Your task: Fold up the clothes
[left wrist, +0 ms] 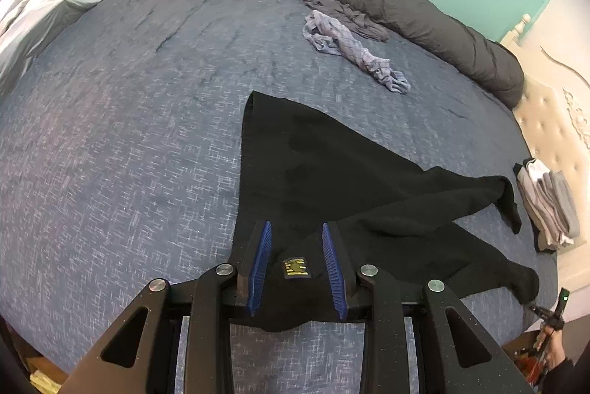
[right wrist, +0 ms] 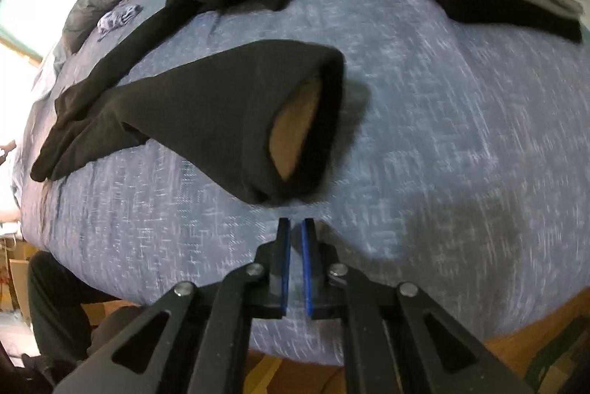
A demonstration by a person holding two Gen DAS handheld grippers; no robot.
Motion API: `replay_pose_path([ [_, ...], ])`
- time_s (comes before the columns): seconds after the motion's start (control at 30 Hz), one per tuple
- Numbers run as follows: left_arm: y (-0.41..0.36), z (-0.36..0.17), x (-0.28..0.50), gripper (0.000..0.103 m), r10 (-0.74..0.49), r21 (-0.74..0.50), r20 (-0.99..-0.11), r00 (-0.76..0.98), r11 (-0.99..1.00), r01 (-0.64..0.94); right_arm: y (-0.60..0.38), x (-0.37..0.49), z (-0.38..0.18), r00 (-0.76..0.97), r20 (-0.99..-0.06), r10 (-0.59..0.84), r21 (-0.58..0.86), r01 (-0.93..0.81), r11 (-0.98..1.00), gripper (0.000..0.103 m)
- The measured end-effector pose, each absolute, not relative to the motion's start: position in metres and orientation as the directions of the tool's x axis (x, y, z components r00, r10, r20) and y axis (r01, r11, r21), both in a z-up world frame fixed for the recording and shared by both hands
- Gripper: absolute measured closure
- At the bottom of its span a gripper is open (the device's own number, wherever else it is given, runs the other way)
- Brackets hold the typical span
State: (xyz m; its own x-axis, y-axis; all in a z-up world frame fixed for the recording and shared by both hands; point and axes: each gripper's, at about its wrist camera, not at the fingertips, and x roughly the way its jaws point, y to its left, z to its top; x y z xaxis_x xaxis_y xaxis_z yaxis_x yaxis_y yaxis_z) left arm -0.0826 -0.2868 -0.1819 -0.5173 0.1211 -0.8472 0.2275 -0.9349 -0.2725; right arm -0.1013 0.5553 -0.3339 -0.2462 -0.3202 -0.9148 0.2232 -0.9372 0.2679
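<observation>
With the black garment (left wrist: 332, 172) spread on the bed (left wrist: 129, 135), the left hand-held gripper (left wrist: 297, 265) clamps its collar at 6 o'clock, while the right hand-held gripper (right wrist: 295, 265), pressed together empty, likely must part to seize the cuff (right wrist: 306, 121) at 12 o'clock.

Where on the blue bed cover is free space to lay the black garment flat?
Free: the blue bed cover left of the black garment. Crowded: the right side, with the folded grey pile and the crumpled checked cloth.

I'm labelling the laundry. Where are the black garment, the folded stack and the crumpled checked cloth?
black garment (left wrist: 313, 165): left wrist view, flat body.
folded stack (left wrist: 549, 202): left wrist view, grey top layer.
crumpled checked cloth (left wrist: 350, 45): left wrist view, middle.
</observation>
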Motion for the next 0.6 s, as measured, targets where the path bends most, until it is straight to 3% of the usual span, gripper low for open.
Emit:
replay_pose_path([
  [0.13, -0.286, -0.179, -0.08, 0.071, 0.121, -0.269, -0.848, -0.516, -0.937, 0.223, 0.576, -0.107, -0.305, -0.356, -0.855, -0.376, 0.335, 0.173, -0.926, 0.094],
  [0.2, -0.288, -0.18, -0.08, 0.071, 0.12, -0.27, -0.848, -0.516, -0.935, 0.228, 0.582, -0.12, -0.292, -0.401, -0.829, -0.391, 0.362, 0.149, -0.92, 0.075],
  [0.27, -0.29, -0.182, -0.081, 0.071, 0.121, -0.277, -0.848, -0.516, -0.931, 0.236, 0.579, -0.132, -0.289, -0.409, -0.821, -0.398, 0.376, 0.137, -0.917, 0.061],
  [0.37, -0.288, -0.184, -0.081, 0.071, 0.125, -0.28, -0.849, -0.514, -0.93, 0.237, 0.569, -0.151, -0.295, -0.395, -0.826, -0.402, 0.388, 0.119, -0.914, 0.061],
  [0.53, -0.286, -0.186, -0.081, 0.071, 0.124, -0.273, -0.852, -0.508, -0.934, 0.23, 0.561, -0.167, -0.309, -0.371, -0.829, -0.418, 0.408, 0.109, -0.906, 0.063],
  [0.6, -0.287, -0.186, -0.082, 0.071, 0.124, -0.273, -0.854, -0.506, -0.934, 0.232, 0.558, -0.163, -0.31, -0.37, -0.823, -0.431, 0.414, 0.13, -0.901, 0.097],
])
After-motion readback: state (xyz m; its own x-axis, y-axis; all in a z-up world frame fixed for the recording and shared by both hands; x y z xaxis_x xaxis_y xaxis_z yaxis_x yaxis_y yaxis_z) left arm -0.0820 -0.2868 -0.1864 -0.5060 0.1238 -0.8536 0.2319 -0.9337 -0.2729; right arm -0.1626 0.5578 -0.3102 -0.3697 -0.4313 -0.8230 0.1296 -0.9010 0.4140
